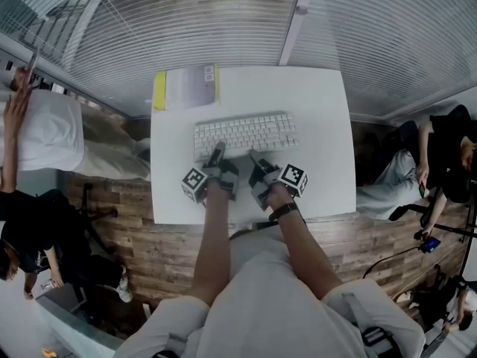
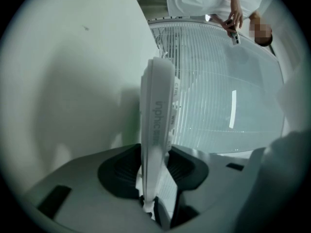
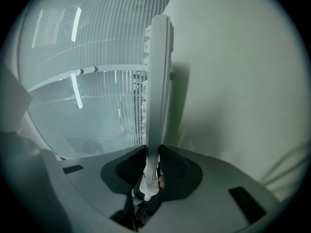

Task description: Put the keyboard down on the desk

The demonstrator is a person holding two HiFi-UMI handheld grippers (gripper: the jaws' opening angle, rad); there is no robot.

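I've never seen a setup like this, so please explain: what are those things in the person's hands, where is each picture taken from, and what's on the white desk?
There is no robot here. A person holds two hand tools, a left gripper and a right gripper. One picture looks down from a camera on the person's head. The other two come from cameras riding on each gripper. A yellow-edged booklet lies at the far left of the desk. Both grippers' fingers clamp the near edge of the keyboard.
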